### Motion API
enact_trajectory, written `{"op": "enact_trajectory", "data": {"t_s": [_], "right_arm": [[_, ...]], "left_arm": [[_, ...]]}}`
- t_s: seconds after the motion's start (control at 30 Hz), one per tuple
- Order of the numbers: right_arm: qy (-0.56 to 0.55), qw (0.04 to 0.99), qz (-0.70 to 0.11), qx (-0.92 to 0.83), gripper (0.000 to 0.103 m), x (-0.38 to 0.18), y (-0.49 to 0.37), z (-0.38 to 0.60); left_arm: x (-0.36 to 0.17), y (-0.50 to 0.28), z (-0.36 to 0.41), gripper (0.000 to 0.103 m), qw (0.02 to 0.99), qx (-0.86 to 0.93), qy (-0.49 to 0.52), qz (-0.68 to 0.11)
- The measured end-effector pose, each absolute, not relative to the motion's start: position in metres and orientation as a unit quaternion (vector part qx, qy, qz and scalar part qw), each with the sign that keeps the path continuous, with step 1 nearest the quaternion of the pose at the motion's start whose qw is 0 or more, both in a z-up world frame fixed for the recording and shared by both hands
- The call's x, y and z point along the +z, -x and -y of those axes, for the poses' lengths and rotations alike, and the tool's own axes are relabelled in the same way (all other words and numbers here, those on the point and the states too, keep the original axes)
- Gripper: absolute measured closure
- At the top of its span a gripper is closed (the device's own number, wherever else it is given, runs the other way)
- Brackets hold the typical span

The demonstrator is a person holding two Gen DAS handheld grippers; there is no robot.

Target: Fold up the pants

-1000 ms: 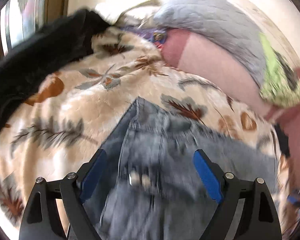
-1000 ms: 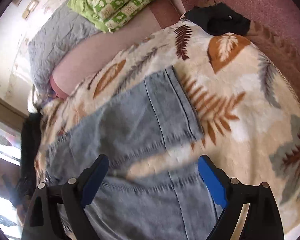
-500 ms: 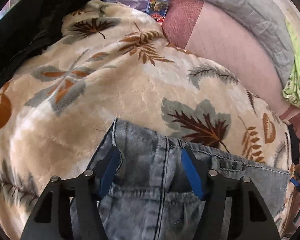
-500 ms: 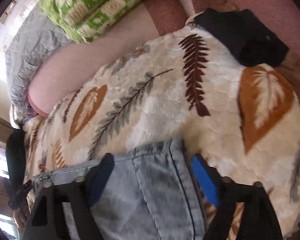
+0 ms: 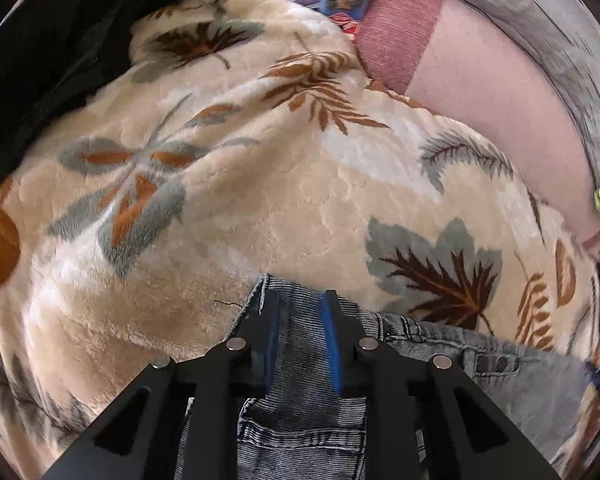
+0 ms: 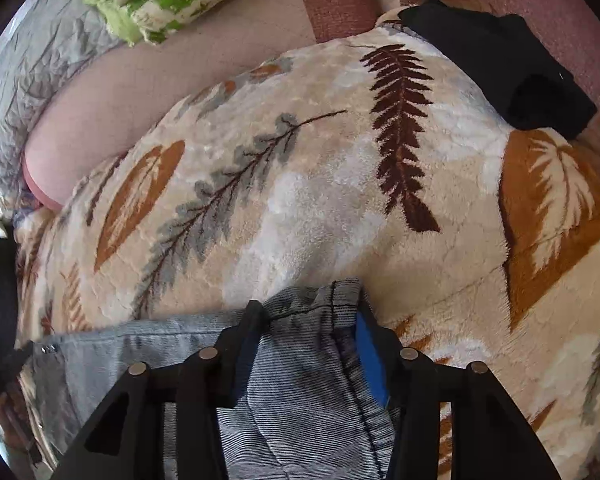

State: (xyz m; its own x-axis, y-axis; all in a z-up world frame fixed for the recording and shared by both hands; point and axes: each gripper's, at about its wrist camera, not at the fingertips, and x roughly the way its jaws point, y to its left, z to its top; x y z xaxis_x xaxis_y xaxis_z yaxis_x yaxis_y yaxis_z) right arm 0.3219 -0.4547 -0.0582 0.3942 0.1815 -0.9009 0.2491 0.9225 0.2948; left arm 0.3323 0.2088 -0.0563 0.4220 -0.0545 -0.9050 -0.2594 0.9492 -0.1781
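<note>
Closing on opposite corners of the jeans, left gripper and right gripper, wide apart a second ago, now pinch denim atop the leaf-print blanket, readying a fold.

pants: showing faded grey-blue denim | blanket: showing cream with rust, grey, brown leaves | tongs' pads: showing blue | folded cloth: showing black

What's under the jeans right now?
The jeans lie on the leaf-print blanket, which shows all around their top edge. What lies directly beneath the denim, or under the blanket, is covered.
</note>
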Motion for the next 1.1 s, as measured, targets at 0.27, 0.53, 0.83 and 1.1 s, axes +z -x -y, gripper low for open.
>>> {"op": "enact_trajectory", "data": {"t_s": [0.27,0.53,0.83,1.1], "right_arm": [[-0.220,0.811,-0.542,-0.002,0.037,-0.052,-0.317,0.462],[-0.158,0.811,-0.563,-0.009,0.066,-0.056,-0.323,0.443],[-0.133,0.838,-0.529,-0.011,0.079,-0.027,-0.311,0.432],[-0.141,0.844,-0.518,0.000,0.075,-0.015,-0.305,0.431]], "left_arm": [[-0.047,-0.320,-0.220,0.037,0.840,0.080,0.140,-0.518],[-0.064,-0.341,-0.204,0.093,0.826,0.103,0.098,-0.546],[-0.036,-0.328,-0.198,0.094,0.853,0.114,0.084,-0.503],[0.004,-0.304,-0.192,0.095,0.877,0.099,0.083,-0.463]]}}
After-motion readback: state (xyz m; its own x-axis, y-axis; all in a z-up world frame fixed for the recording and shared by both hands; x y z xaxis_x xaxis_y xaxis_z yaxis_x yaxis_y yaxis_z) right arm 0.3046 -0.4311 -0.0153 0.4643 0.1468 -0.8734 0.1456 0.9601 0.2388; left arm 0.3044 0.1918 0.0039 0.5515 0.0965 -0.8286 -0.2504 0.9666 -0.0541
